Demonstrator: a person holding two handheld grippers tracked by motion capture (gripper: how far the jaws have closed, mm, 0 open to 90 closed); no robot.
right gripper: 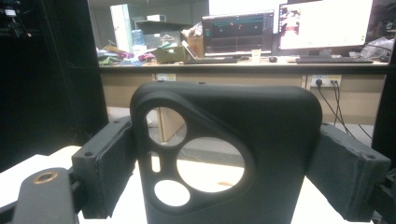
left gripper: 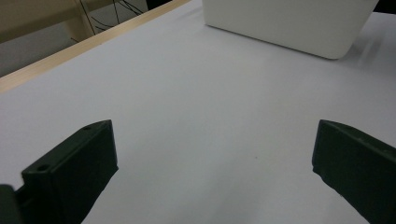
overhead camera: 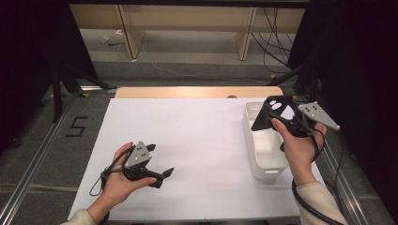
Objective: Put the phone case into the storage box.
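- The right gripper [overhead camera: 273, 114] held a black phone case [overhead camera: 276, 111] above the white bin [overhead camera: 264, 161], its fingers [right gripper: 106, 165] clamped on the case's two long edges.
- The case stood upright, camera cut-outs facing the right gripper view.
- The left gripper [overhead camera: 165, 172] rested low over the white bench [overhead camera: 197, 140], fingers [left gripper: 77, 165] spread wide with nothing between them.
- This looked like the carry step, case lifted and poised over the bin.
- Next move likely called for lowering into the bin, then opening.
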